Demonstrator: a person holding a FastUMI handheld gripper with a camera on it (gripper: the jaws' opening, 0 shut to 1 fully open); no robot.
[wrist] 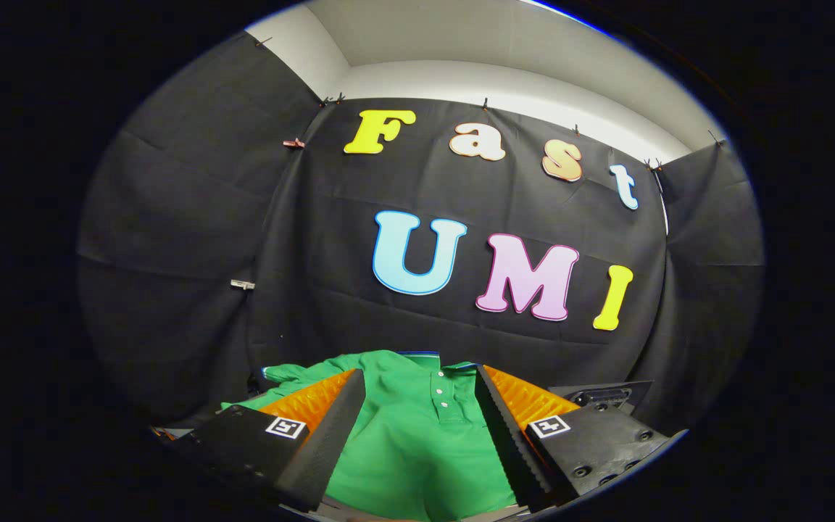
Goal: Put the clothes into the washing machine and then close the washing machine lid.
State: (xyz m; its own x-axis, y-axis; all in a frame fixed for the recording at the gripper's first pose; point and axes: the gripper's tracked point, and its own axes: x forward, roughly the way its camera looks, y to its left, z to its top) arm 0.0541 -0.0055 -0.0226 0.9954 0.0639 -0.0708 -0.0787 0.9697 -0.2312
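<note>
Two tongs [421, 417] fingers spread wide, gripping nothing, green polo shirt [417, 435] lying flat between and beyond them

Spread wide, the gripper [421, 428] fingers, nothing pinched. Green shirt [417, 435] filling the gap at lower centre and just ahead. Beyond, across the upper frame, open air up to the black cloth wall [316, 275].

Black cloth wall [193, 217], creased, pinned along its top by small clips [293, 143]; white wall [504, 87] above it.
</note>
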